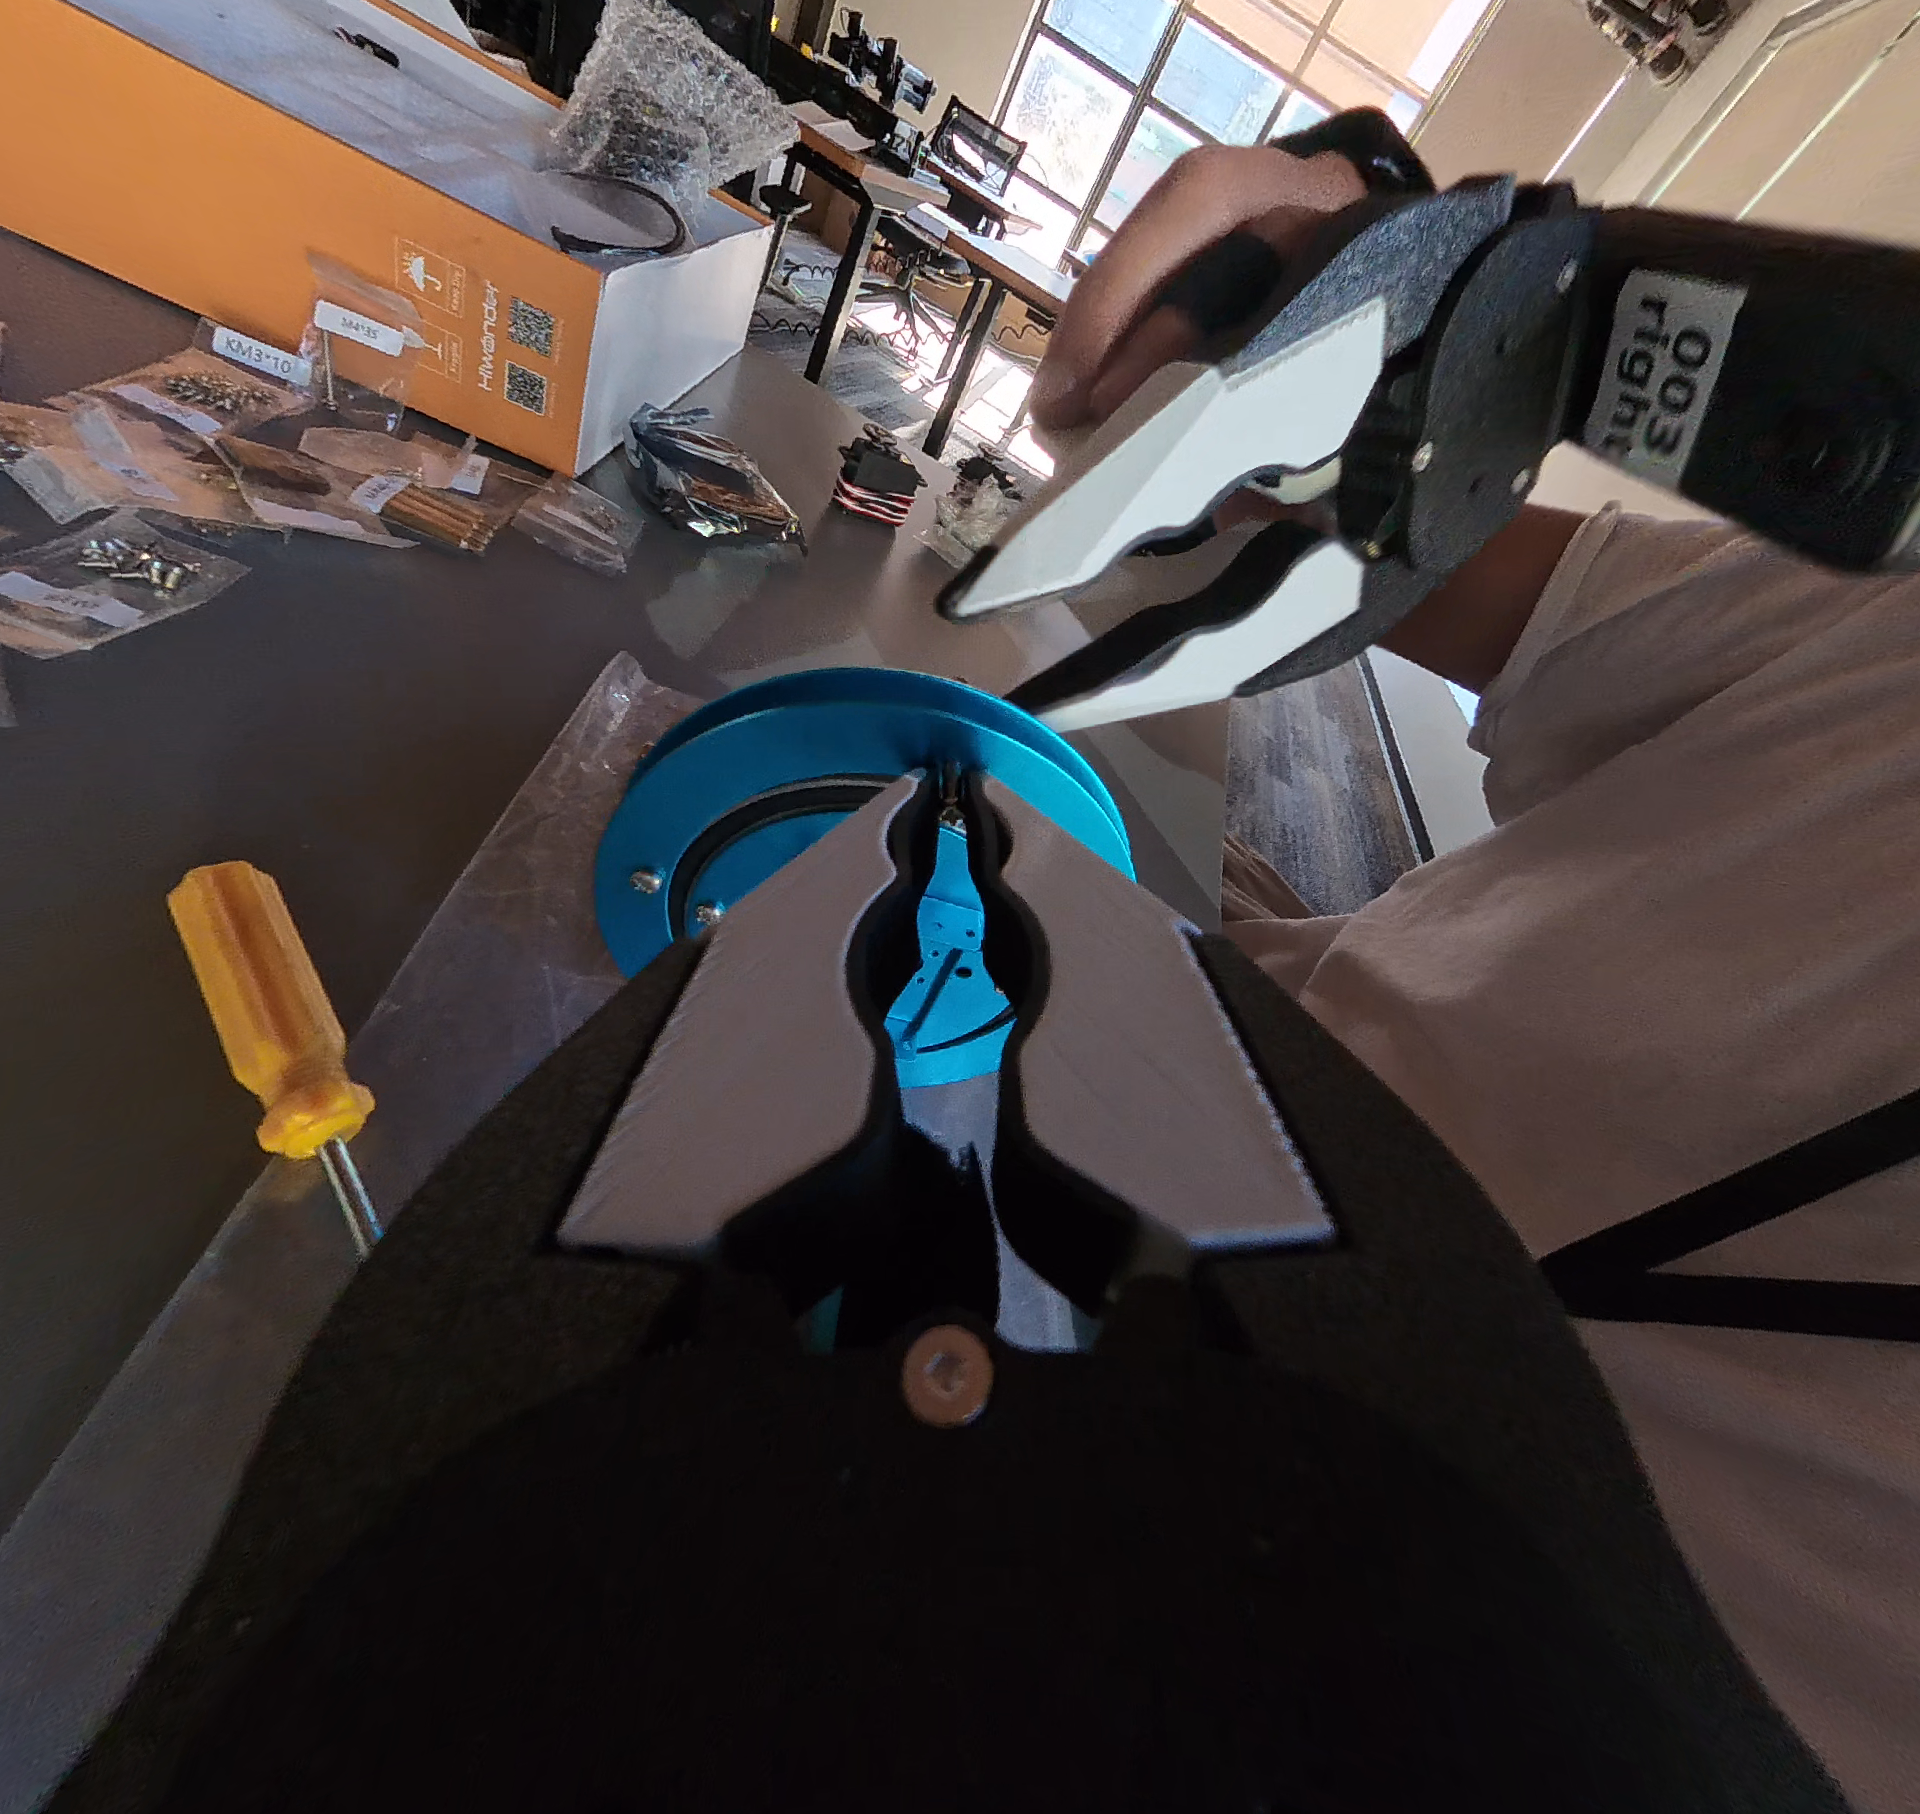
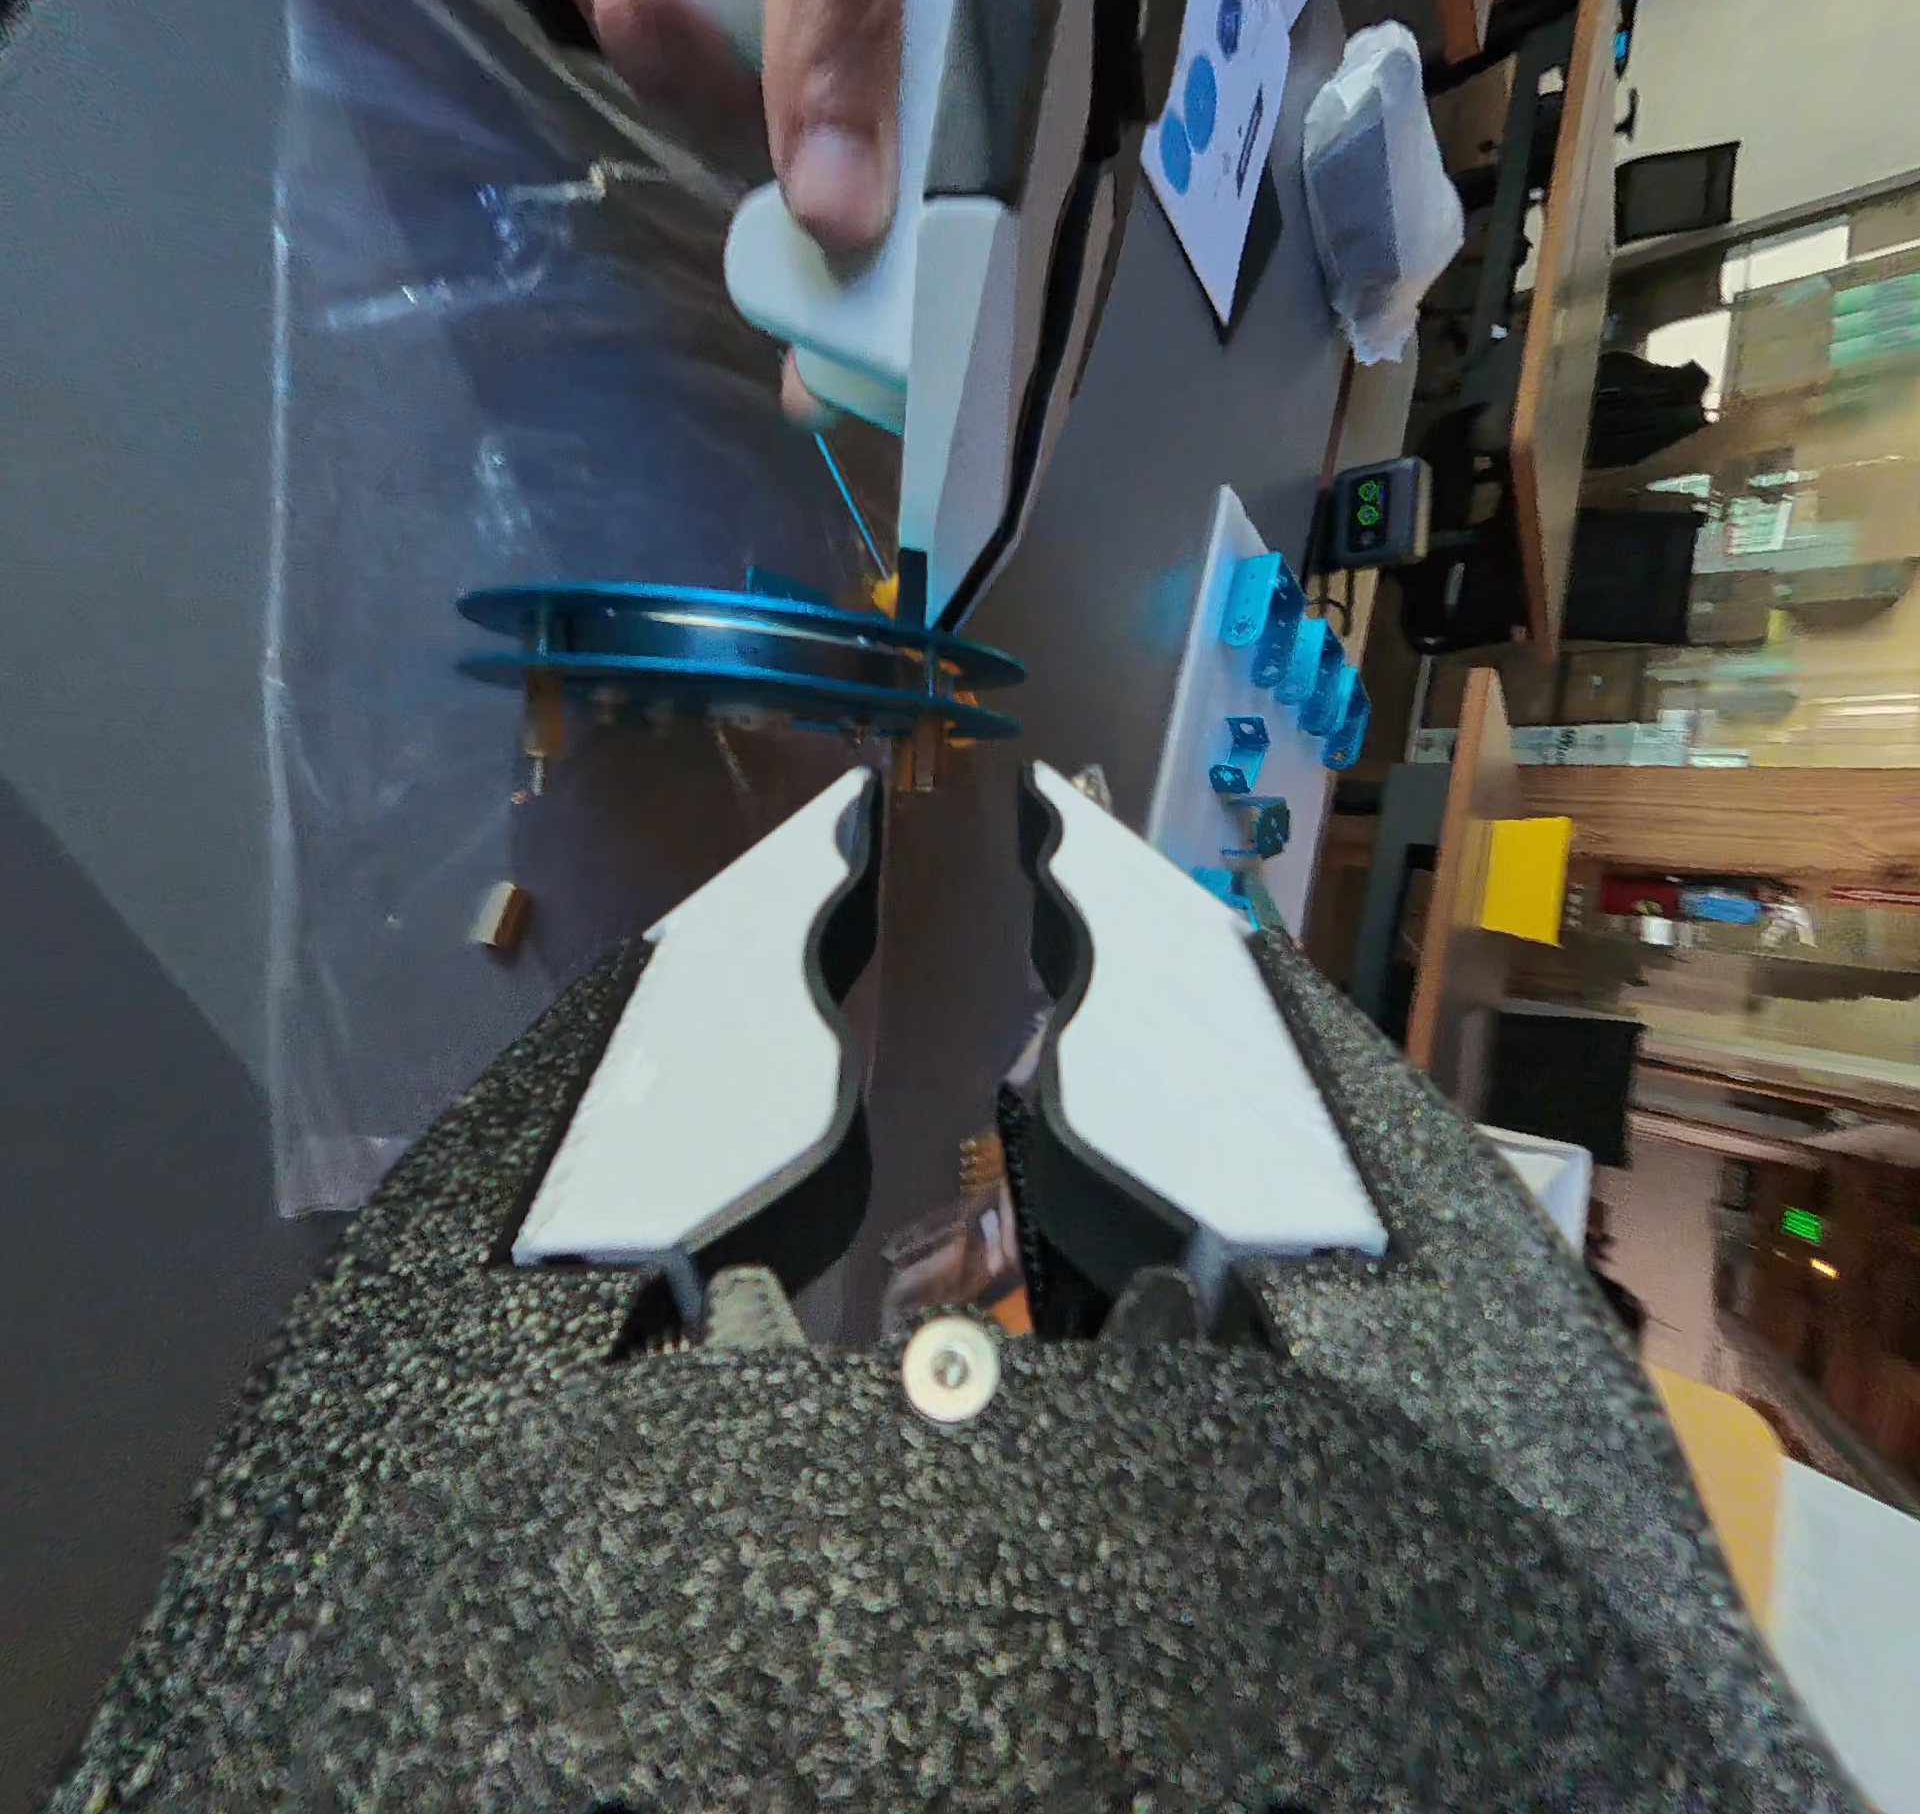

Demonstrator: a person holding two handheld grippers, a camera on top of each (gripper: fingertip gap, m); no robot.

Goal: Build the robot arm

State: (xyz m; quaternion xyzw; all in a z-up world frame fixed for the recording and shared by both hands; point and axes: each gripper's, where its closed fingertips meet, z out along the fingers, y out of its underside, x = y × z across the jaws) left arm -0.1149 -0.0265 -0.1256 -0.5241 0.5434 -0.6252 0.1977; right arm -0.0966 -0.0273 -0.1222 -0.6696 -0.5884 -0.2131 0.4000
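My left gripper point(image 1: 943, 796) has its fingers clenched on a small dark part at the rim of the blue disc assembly point(image 1: 831, 756), which rests on the worktop point(image 1: 312, 746). My right gripper point(image 2: 951, 788), fingers released, hovers just beside it.

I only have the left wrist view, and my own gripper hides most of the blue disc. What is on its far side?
Observer: The right wrist view shows it edge-on. There are two stacked blue discs, and brass standoffs stick out of the one facing the right gripper.
Operator: Any loose parts nearby?
Observer: One loose standoff lies alone on the table, apart from the discs.
Operator: Anything else on that side?
Observer: A white tray holding blue brackets sits beside the discs.
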